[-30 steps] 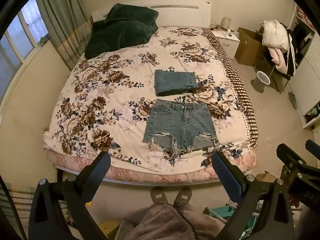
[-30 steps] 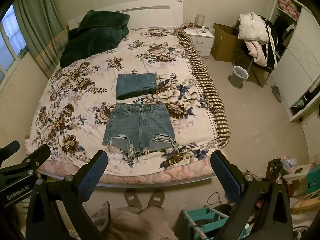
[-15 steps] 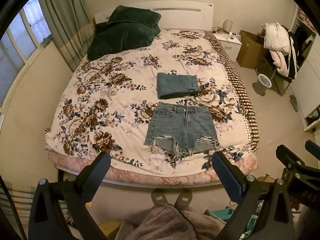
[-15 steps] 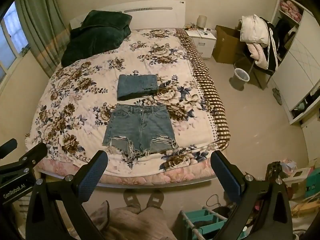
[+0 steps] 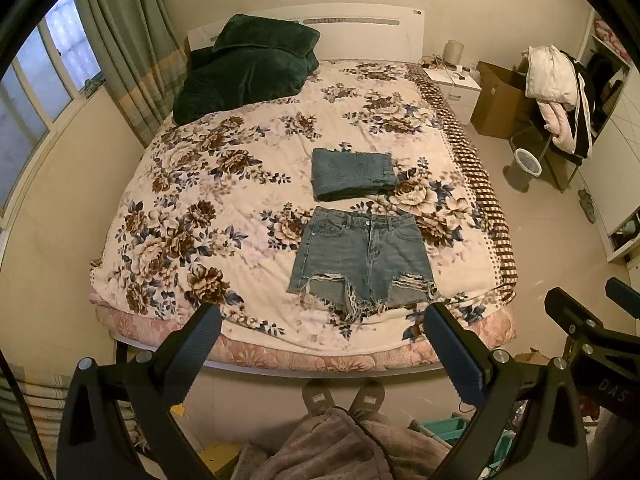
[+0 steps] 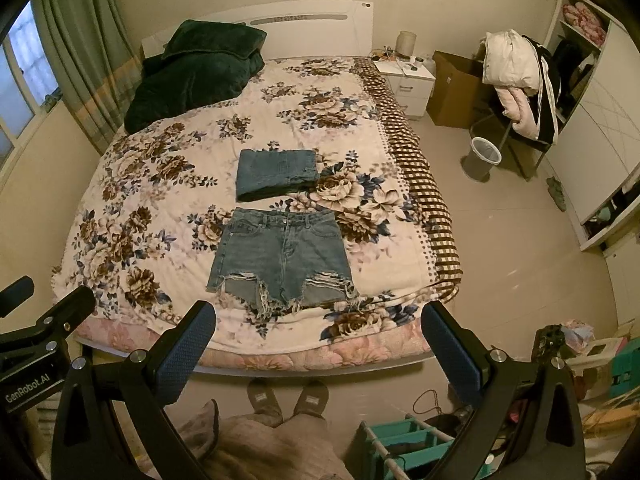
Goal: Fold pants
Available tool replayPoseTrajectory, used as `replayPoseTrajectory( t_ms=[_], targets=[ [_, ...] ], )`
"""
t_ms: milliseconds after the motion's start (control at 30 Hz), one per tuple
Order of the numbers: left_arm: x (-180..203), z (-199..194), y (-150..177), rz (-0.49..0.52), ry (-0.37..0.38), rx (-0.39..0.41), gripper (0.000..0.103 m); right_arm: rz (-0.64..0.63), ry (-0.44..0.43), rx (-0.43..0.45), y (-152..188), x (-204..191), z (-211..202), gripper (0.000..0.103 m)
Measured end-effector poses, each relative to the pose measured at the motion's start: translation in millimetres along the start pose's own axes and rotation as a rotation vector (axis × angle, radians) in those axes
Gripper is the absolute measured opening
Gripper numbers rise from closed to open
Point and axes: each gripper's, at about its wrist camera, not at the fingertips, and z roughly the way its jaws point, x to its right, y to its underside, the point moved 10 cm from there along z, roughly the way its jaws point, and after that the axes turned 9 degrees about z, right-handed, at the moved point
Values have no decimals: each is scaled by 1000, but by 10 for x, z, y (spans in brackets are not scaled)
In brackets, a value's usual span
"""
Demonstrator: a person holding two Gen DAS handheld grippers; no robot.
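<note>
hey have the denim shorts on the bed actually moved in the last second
No. The denim shorts lie in the same spot against the folded jeans and the quilt's flowers; their slight drift in both views comes from the cameras moving.

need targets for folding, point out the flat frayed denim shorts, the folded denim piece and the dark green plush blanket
flat frayed denim shorts [image 5: 362, 258]: left wrist view, on the fly seam
folded denim piece [image 6: 276, 174]: right wrist view, top layer centre
dark green plush blanket [image 6: 196, 76]: right wrist view, middle of the heap

Nightstand [image 6: 408, 76] clutter is too small to identify; the folded denim [image 6: 276, 174] hides its own garment type.
</note>
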Motion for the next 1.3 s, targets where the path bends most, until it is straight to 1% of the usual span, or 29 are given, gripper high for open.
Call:
replayPoseTrajectory(
  t_ms=[33,133,167,200,333,700,733,767,833,867,933,967,1233,1300],
  targets=[
    [-9,-8,-11,1,-1,1,103,-8,0,2,-1,-71,9,103],
    [-31,-20,-40,2,2,0,103,-8,1,1,-5,-79,2,103],
    [-32,-28,-97,3,0,-1,103,-9,0,0,-3,-76,1,103],
    [-10,-17,-52,1,-2,1,103,-6,-2,-2,-4,-73,1,103],
    [-20,-38,-81,0,-1,-1,103,-7,-3,-1,-1,-67,-2,103],
    [-111,-114,-364,-1,1,1,103,-8,-5,3,-28,-70,-6,103],
    [-82,-64,-261,-4,1,4,103,-7,-4,1,-28,-73,-8,103],
    [-2,-21,-45,0,-4,6,103,-5,-5,1,-27,-73,-11,103],
    [-16,-31,-77,1,-5,4,103,-5,-5,-1,-51,-80,-14,103],
    [22,-22,-197,-1,-4,4,103,-5,-5,-1,-47,-80,-16,103],
    [17,-37,-262,-2,-5,3,103,-5,-6,-1,-43,-82,-15,103],
    [21,-23,-193,1,-3,6,103,-6,-5,-1,-46,-81,-16,103],
    [13,-61,-481,1,-1,8,103,-3,-5,2,-38,-80,-10,103],
    [25,-23,-193,1,-3,9,103,-3,-6,2,-43,-78,-9,103]
  ],
)
